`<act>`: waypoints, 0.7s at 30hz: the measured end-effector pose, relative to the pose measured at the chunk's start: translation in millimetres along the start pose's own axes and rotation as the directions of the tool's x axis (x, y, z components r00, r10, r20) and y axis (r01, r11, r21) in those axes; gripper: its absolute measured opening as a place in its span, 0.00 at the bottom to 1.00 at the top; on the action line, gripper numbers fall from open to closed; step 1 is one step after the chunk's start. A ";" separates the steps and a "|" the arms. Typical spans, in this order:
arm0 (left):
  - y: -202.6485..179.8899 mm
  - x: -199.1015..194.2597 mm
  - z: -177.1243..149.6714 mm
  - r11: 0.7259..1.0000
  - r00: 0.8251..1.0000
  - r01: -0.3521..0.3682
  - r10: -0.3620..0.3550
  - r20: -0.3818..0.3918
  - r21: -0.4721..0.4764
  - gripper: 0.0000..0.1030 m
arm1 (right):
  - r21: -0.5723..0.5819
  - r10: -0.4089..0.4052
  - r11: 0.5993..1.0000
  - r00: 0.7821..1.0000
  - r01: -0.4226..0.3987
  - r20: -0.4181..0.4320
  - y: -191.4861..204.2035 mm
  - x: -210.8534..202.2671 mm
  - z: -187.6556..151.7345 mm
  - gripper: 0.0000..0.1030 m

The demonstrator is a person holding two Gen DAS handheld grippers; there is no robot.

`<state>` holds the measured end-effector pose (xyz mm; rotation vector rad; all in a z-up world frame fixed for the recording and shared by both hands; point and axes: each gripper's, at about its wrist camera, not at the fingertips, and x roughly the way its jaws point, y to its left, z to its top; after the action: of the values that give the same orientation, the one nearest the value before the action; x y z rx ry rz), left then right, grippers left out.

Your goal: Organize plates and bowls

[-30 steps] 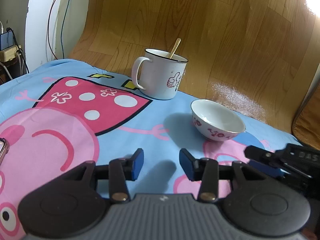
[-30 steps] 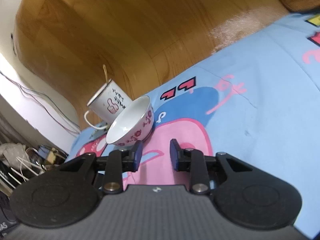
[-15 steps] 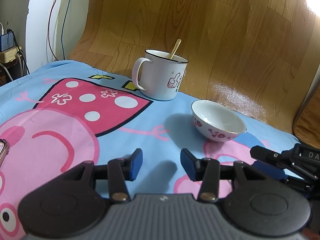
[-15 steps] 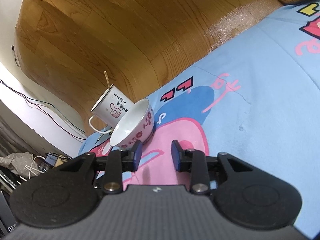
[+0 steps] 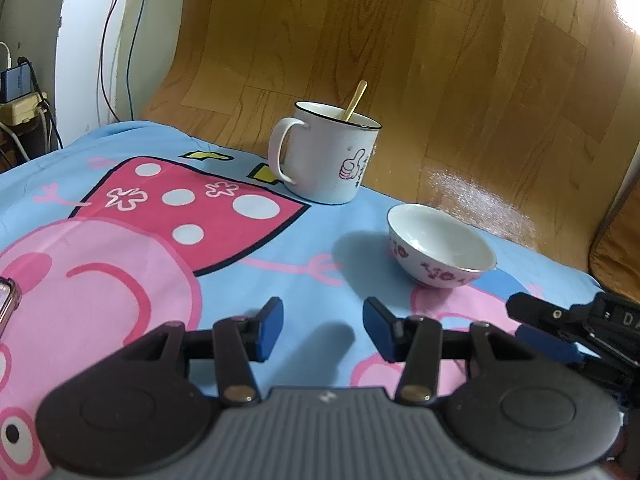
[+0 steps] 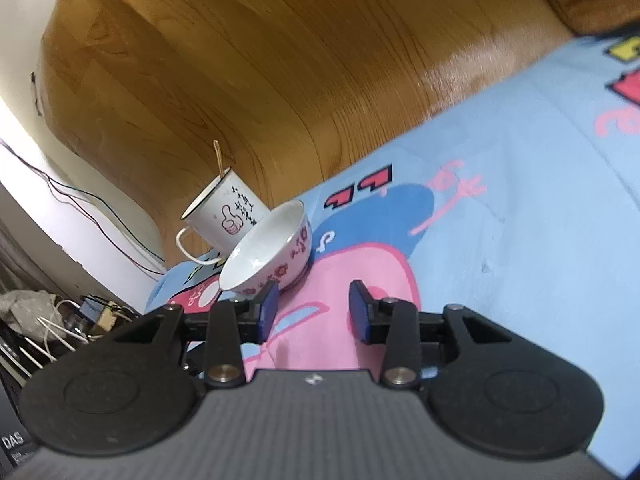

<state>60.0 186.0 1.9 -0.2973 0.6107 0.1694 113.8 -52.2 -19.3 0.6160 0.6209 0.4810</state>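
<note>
Small white ceramic bowl with red flower print (image 5: 440,248) sits upright on blue cartoon-print sheet (image 5: 248,280), just beside white enamel mug (image 5: 326,156) holding wooden stick. Left gripper (image 5: 322,330) open, empty, aimed short of bowl. Right gripper (image 6: 312,310) jaws opening, nothing between, left finger near bowl's base, likely readying grasp.

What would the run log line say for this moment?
left claw: open, empty | right claw: opening, empty | bowl: upright on cloth, untouched | mug: behind bowl

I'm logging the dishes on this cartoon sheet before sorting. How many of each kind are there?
Bowls: 1, the floral bowl
Mugs: 1, the white mug
Spoons: 1, the spoon standing in the mug
Plates: 0 in view
Total: 3
</note>
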 end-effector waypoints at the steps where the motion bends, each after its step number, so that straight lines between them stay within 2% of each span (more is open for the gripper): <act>1: -0.3 -0.4 -0.1 1.000 1.000 -0.004 0.004 0.003 0.000 0.44 | -0.022 -0.002 1.000 1.000 0.003 0.010 2.7 -1.4 -1.0 0.41; 7: -3.5 -3.2 -1.0 1.000 1.000 -0.017 0.017 0.026 0.018 0.44 | -0.124 -0.013 0.992 0.999 0.017 0.036 13.8 -4.3 -5.3 0.41; 16: -5.6 0.4 1.2 0.999 0.999 -0.021 0.020 0.035 0.031 0.46 | -0.122 -0.020 0.992 0.999 0.024 0.038 14.1 -2.9 -5.1 0.41; 21: -0.9 7.5 9.2 0.999 0.998 -0.013 0.015 0.054 -0.035 0.46 | -0.117 -0.021 0.993 0.999 0.026 0.042 12.5 -4.0 -4.8 0.41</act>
<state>71.1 188.7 4.9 -0.3212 0.5564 0.2007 104.9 -43.7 -12.7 0.5048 0.5569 0.4784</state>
